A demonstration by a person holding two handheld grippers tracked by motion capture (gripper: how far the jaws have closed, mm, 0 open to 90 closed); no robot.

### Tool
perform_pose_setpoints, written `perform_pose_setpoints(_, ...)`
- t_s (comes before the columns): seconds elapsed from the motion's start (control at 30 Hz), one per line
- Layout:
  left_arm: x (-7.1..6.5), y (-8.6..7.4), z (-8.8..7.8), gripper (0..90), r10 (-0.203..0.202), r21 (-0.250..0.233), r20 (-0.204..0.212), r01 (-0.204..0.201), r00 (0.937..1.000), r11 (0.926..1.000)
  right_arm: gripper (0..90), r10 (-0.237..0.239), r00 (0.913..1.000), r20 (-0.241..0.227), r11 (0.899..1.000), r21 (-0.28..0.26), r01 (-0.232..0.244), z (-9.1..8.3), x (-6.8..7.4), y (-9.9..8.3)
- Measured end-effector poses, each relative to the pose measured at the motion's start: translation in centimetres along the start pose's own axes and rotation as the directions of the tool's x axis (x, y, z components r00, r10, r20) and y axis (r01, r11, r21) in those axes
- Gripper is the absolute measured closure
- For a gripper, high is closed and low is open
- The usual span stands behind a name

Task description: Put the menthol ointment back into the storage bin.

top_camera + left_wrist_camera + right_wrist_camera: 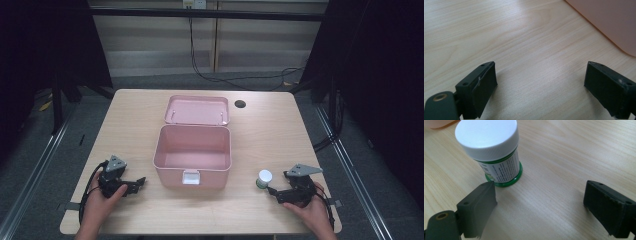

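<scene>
Your desk has the pink box sitting about in the middle, lid flipped back flat behind it, so I'll use the box as the landmark. Your left gripper rests on the desk just off the box's front left corner, jaws spread wide with only bare wood between them. Your right gripper is off the box's front right corner, jaws wide apart too, gripping nothing. The little white-capped jar stands upright to the right of the box's front, just ahead of your right gripper's tips, close to one jaw but outside the gap.
</scene>
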State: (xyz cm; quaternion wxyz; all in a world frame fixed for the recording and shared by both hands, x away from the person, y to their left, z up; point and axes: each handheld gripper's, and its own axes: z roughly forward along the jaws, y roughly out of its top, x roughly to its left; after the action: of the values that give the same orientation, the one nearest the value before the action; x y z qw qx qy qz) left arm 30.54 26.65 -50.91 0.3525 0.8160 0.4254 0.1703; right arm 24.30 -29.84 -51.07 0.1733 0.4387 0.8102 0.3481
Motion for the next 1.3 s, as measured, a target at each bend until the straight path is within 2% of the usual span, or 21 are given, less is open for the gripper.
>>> perform_pose_setpoints(0.27,0.0,0.0,0.0,10.3,-0.001,0.000,0.000,0.001,1.0000,1.0000,10.7,0.004,1.0000,-0.005,1.000,0.010,-0.004,-0.2,0.2,-0.1)
perform_pose_setpoints(0.37,0.0,0.0,0.0,10.3,0.004,0.004,0.001,-0.004,1.0000,1.0000,14.0,0.001,1.0000,-0.006,0.998,0.067,-0.001,-0.5,0.2,0.4)
perform_pose_setpoints(0.47,0.0,0.0,0.0,10.3,0.004,0.005,0.001,-0.004,1.0000,1.0000,17.8,-0.003,0.9998,-0.018,0.991,0.132,0.005,-0.8,0.2,1.0)
perform_pose_setpoints(0.6,0.0,0.0,0.0,10.2,0.002,0.003,0.000,-0.002,1.0000,1.0000,22.5,0.006,0.9997,-0.022,0.973,0.230,0.000,-1.2,0.1,1.9)
perform_pose_setpoints(0.63,0.0,0.0,0.0,10.2,0.002,0.003,0.000,-0.002,1.0000,1.0000,22.5,0.006,0.9997,-0.022,0.973,0.230,0.000,-1.2,0.1,1.9)
perform_pose_setpoints(0.67,0.0,0.0,0.0,10.2,0.002,0.002,0.000,-0.002,1.0000,1.0000,22.4,0.027,0.9991,-0.032,0.962,0.272,-0.017,-1.2,0.1,2.2)
perform_pose_setpoints(0.7,0.0,0.0,0.0,10.3,0.002,0.002,0.000,-0.002,1.0000,1.0000,22.4,0.027,0.9991,-0.032,0.962,0.272,-0.017,-1.2,0.1,2.2)
perform_pose_setpoints(0.73,0.0,0.0,0.0,10.3,0.004,0.005,0.001,-0.004,1.0000,1.0000,23.3,0.027,0.9989,-0.038,0.950,0.313,-0.013,-1.3,0.2,2.6)
perform_pose_setpoints(0.87,0.0,0.0,0.0,10.3,0.004,0.004,0.001,-0.004,1.0000,1.0000,24.1,-0.004,0.9990,-0.045,0.927,0.373,0.021,-1.3,0.5,3.5)
perform_pose_setpoints(0.9,0.0,0.0,0.0,10.3,0.004,0.004,0.001,-0.004,1.0000,1.0000,24.1,-0.004,0.9990,-0.045,0.927,0.373,0.021,-1.3,0.5,3.5)
perform_pose_setpoints(0.93,0.0,0.0,0.0,10.3,0.004,0.005,0.001,-0.004,1.0000,1.0000,24.2,-0.016,0.9985,-0.052,0.921,0.388,0.035,-1.3,0.6,4.2)
perform_pose_setpoints(1.07,0.0,0.0,0.0,10.2,0.004,0.005,0.001,-0.004,1.0000,1.0000,26.2,-0.042,0.9971,-0.064,0.910,0.410,0.065,-1.3,0.8,5.3)
perform_pose_setpoints(1.23,0.0,0.0,0.0,10.2,0.005,0.005,0.001,-0.005,1.0000,1.0000,27.1,-0.081,0.9937,-0.077,0.886,0.450,0.108,-1.1,1.2,6.7)
perform_pose_setpoints(1.3,0.0,0.0,0.0,10.3,0.004,0.005,0.001,-0.004,1.0000,1.0000,28.4,-0.094,0.9922,-0.082,0.880,0.458,0.121,-1.0,1.3,7.2)
